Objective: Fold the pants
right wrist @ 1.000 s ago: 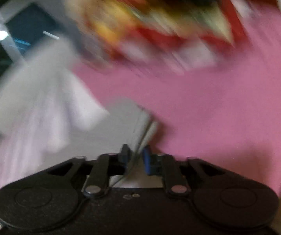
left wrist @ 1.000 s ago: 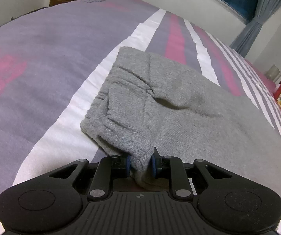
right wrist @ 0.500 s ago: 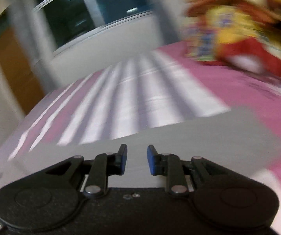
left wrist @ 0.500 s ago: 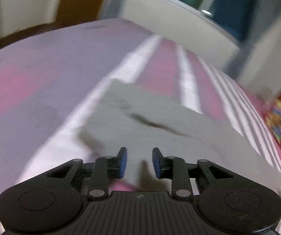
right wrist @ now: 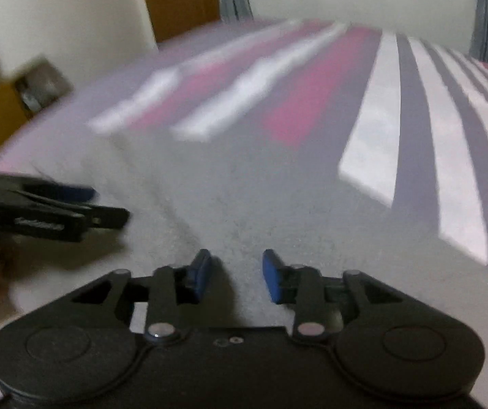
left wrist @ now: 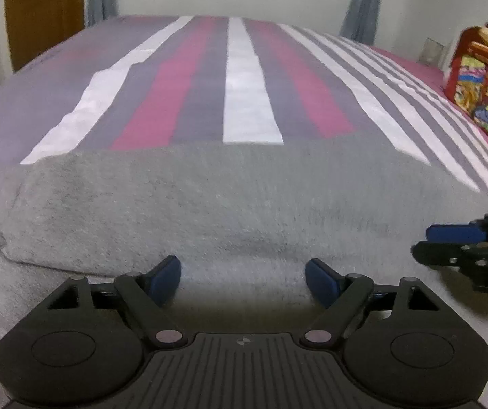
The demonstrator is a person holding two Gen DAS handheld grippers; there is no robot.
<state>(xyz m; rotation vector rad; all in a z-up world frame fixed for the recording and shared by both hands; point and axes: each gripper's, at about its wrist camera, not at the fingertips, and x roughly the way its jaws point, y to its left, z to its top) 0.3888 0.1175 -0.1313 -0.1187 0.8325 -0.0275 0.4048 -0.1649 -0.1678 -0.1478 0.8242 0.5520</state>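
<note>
Item: grey pants [left wrist: 230, 204], knit fabric, lying flat on the striped bed cover [left wrist: 250, 95] in a broad folded band, with a doubled layer whose raised edge runs across the near left in the left wrist view; the far edge of the cloth lies straight across the stripes. Left hand-held gripper [left wrist: 242, 277]: jaws have just been opening and now stand wide, nothing between the pads, hanging just above the near part of the cloth. Right hand-held gripper [right wrist: 236, 274]: jaws have just been opening too, now at a narrow gap, empty, over the pants on their right-hand portion; in the left wrist view I see its tips beside mine at the right edge, and the right wrist view is blurred, so fine detail there I cannot read. Other contents: a brightly printed red and yellow bundle [left wrist: 482, 81] at the bed's far right, well apart from the pants; a wooden door [left wrist: 43, 10] and grey curtains behind. Step in hand, as I judge it: a fold has been laid and let go, and the next hold must be chosen. Handling note: I would bring both pads down on the same edge, one near each end, pinch every layer together rather than the top one alone, lift level so the band does not skew, and smooth the raised ridge at left before folding over it.
</note>
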